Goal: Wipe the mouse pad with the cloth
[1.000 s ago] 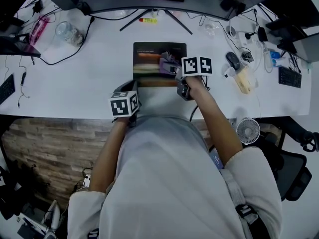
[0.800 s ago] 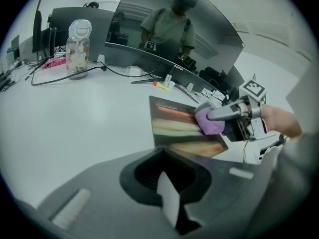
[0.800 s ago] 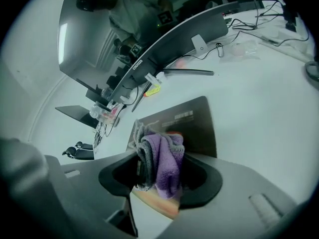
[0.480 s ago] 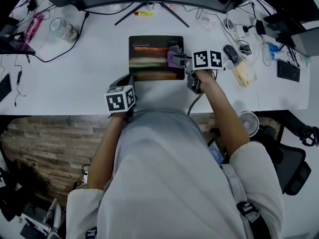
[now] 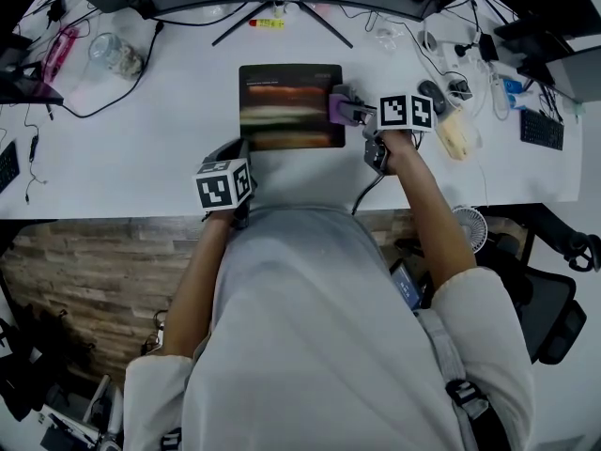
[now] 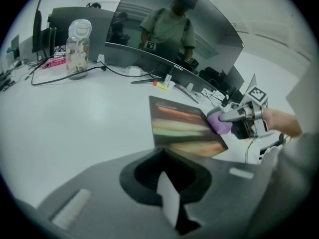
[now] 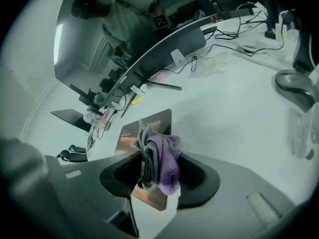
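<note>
The dark mouse pad (image 5: 286,106) with blurred coloured stripes lies on the white desk (image 5: 141,158) in front of the monitor stand. My right gripper (image 5: 346,111) is shut on a bunched purple and grey cloth (image 5: 336,107) at the pad's right edge. In the right gripper view the cloth (image 7: 162,158) fills the jaws, with the pad (image 7: 149,126) just beyond. The left gripper view shows the pad (image 6: 182,128) and the cloth (image 6: 219,123) from the side. My left gripper (image 5: 237,150) rests near the desk's front edge, below the pad's left corner, shut and holding nothing.
A glass jar (image 5: 117,56) stands at the back left with black cables around it. A yellow marker (image 5: 266,23) lies by the monitor stand. A dark mouse (image 5: 434,95), a beige object (image 5: 457,137) and tangled cables crowd the right side. A small fan (image 5: 467,225) sits below the desk edge.
My right gripper has carried the cloth rightward across the pad, from its middle right to its right edge. The left gripper has stayed put.
</note>
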The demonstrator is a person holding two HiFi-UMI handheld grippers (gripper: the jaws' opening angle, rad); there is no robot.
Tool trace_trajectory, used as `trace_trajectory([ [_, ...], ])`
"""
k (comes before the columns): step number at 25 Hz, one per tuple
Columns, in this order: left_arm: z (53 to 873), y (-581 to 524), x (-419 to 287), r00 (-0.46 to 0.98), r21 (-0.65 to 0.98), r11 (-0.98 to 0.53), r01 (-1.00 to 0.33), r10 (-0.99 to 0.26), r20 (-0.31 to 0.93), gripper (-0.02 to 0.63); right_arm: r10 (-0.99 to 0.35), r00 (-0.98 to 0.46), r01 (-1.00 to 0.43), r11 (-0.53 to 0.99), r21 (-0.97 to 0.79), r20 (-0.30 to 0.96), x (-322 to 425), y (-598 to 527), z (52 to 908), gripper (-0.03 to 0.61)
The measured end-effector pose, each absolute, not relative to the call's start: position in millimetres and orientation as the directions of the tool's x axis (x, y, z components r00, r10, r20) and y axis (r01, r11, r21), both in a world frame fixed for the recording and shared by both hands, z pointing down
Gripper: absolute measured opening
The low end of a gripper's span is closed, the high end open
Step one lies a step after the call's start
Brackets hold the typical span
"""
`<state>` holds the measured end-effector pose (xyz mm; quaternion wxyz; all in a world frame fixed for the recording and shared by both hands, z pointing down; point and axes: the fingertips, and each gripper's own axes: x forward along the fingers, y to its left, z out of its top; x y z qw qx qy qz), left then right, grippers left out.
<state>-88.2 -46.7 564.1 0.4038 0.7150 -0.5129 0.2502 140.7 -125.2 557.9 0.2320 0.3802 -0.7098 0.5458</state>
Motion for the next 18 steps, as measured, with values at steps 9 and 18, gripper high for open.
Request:
trace_trajectory([
  [9, 564.1, -46.5, -87.7, 0.349, 0.317, -0.154, -0.936, -0.532, 0.771, 0.0, -0.303, -0.585, -0.805, 0.108, -0.583, 0.752, 165.9, -119.0, 548.7, 0.183],
  [18, 564.3, -46.3, -86.4, 0.347, 0.316, -0.153, -0.936, -0.532, 0.772, 0.0, -0.3, -0.648, -0.761, 0.287, -0.582, 0.7, 111.7, -108.9, 519.7, 0.181],
])
